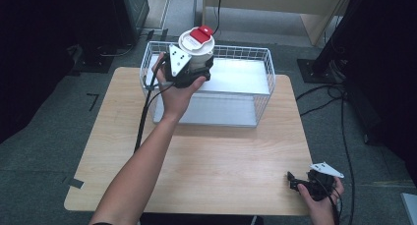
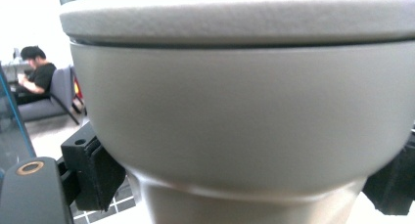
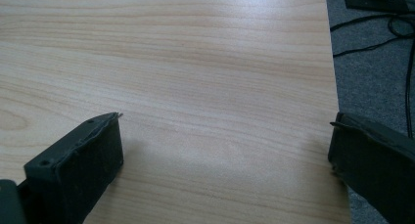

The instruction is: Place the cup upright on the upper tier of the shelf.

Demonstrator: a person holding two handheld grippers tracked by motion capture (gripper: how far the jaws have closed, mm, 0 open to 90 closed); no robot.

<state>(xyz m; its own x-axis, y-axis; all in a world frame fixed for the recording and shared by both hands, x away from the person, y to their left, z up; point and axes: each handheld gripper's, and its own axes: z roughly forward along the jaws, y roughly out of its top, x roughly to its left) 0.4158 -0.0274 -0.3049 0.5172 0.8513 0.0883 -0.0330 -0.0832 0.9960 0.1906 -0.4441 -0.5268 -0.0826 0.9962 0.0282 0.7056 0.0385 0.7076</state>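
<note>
Your left gripper pinches the white container upright above the wire basket at 12 o'clock; your right gripper, jaws spread empty, idles at 5 o'clock

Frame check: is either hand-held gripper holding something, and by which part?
The left hand-held gripper grips the white container with a red-tabbed lid by its side wall below the lid, over the wire basket. The right hand-held gripper is open, holding nothing.

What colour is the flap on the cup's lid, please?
Red flap, clearest in the high view.
</note>
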